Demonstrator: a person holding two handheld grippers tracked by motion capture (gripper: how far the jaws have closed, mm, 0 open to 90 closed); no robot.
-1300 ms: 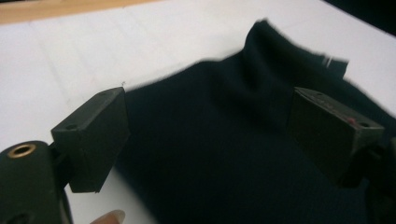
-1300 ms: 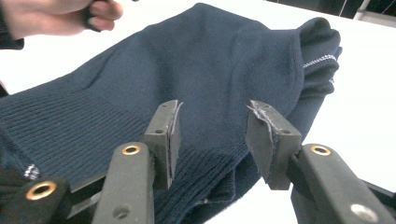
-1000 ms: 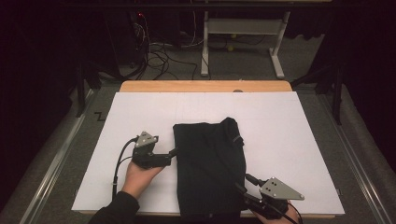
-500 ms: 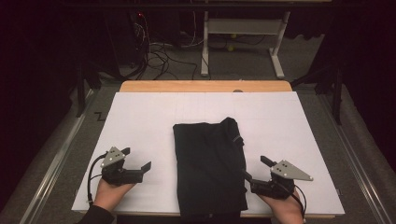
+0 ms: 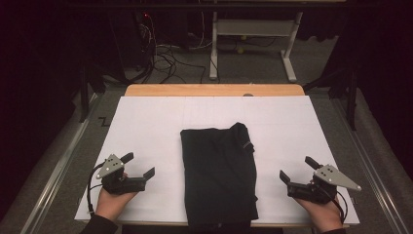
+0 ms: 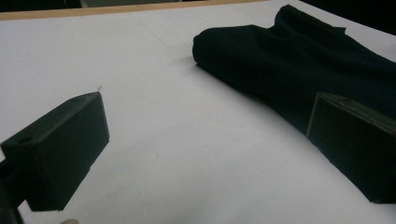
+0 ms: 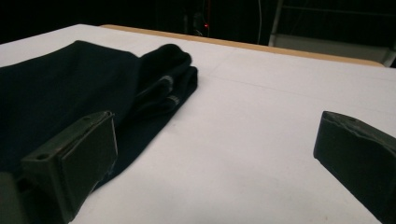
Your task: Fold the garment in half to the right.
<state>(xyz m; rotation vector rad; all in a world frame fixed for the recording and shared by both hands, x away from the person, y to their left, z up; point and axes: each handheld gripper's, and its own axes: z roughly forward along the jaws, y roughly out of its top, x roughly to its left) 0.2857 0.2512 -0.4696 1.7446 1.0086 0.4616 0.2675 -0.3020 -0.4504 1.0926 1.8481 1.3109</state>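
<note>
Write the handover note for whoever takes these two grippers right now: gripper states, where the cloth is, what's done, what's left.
Left gripper: open, nothing between its jaws, resting on the white table left of the cloth.
Right gripper: jaws have just been opening, now wide and empty, on the table right of the cloth.
Black folded garment: lies flat mid-table as a narrow rectangle, near end at the front edge, touching neither gripper.
Done: it looks folded lengthwise and released.
Left: probably one more fold end to end, if a smaller bundle is wanted; otherwise nothing.

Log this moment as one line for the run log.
left gripper: open, off cloth | right gripper: jaws just opened, nothing between them | folded black garment: flat on white table, between grippers
</note>
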